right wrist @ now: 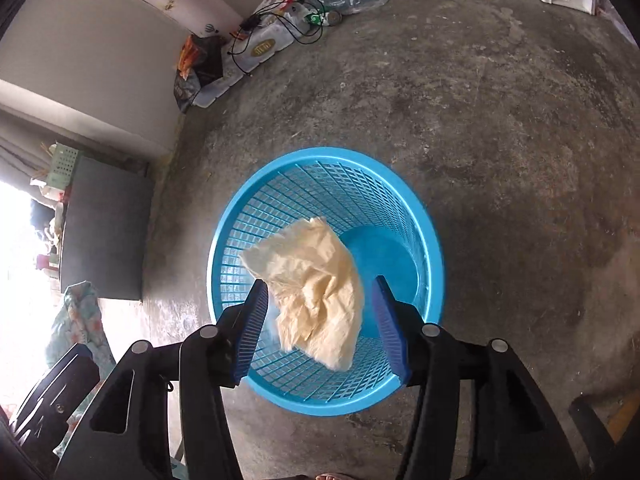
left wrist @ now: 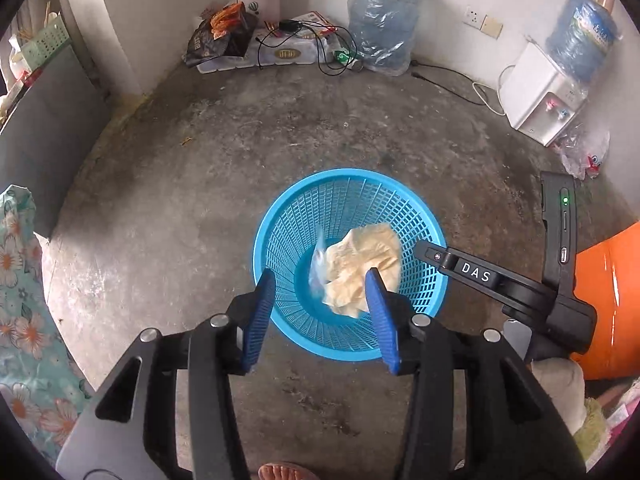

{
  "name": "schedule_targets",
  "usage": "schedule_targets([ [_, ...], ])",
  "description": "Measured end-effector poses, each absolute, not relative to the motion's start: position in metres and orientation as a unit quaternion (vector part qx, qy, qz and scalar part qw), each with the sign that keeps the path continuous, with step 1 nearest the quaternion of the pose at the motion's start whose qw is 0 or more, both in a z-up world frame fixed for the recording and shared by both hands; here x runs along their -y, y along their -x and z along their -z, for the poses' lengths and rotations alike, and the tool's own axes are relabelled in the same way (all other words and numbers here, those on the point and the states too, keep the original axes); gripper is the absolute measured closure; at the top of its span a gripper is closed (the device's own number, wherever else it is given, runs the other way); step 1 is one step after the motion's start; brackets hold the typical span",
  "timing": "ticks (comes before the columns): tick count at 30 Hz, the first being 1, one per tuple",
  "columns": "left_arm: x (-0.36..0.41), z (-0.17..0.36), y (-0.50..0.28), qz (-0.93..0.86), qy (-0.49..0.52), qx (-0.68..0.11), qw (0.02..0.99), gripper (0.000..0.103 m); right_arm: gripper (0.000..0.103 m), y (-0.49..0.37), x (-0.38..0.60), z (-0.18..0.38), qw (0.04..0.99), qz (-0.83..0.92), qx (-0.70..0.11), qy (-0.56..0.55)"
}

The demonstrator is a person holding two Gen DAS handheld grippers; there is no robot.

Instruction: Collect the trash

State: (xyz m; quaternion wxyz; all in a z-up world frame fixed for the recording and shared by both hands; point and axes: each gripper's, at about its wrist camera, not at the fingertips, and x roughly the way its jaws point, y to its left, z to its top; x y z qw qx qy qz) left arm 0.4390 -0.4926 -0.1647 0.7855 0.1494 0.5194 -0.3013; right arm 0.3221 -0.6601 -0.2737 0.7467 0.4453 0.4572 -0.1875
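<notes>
Bag [right wrist: 312, 288], blurred, over basket [right wrist: 256, 184]; left tongs [left wrist: 320, 312] and right tongs [right wrist: 320, 328] gape wide, holding nothing

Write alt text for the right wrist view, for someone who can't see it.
A crumpled cream plastic bag is between the open right gripper fingers, over a blue mesh basket on a concrete floor.

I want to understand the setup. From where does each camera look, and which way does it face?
Left wrist: sits on the left gripper, faces down at the blue mesh basket; its open blue fingers, the right gripper's body and a sandaled toe show.
Right wrist: sits on the right gripper, faces down into the same basket; its open fingers show.
Shared: basket, cream crumpled plastic bag, concrete floor.
</notes>
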Motion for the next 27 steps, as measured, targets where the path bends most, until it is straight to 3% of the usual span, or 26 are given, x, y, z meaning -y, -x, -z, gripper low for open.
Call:
schedule_targets([
  [6, 0.469, 0.122, -0.431, 0.303, -0.116, -0.495, 0.806, 0.059, 0.050, -0.290, 0.653, 0.240, 0.762, 0.189, -0.422, -0.454],
  [11, 0.431, 0.044, -0.412, 0.333, -0.059, -0.475, 0.812, 0.059, 0.049, -0.257, 0.614, 0.146, 0.815, 0.161, -0.360, -0.423],
  [18, 0.323, -0.071, -0.345, 0.381, -0.014, -0.436, 0.815, 0.059, 0.015, -0.185, 0.523, 0.007, 0.905, 0.116, -0.273, -0.305],
  [20, 0.276, -0.099, -0.318, 0.384, -0.003, -0.413, 0.826, 0.053, 0.006, -0.167, 0.500, -0.022, 0.923, 0.100, -0.253, -0.272],
  [25, 0.145, -0.154, -0.248, 0.353, 0.031, -0.354, 0.865, 0.036, 0.006, -0.130, 0.450, -0.069, 0.945, 0.027, -0.224, -0.238],
  [27, 0.088, -0.164, -0.220, 0.333, 0.066, -0.331, 0.880, 0.034, 0.006, -0.121, 0.430, -0.080, 0.947, -0.026, -0.222, -0.233],
])
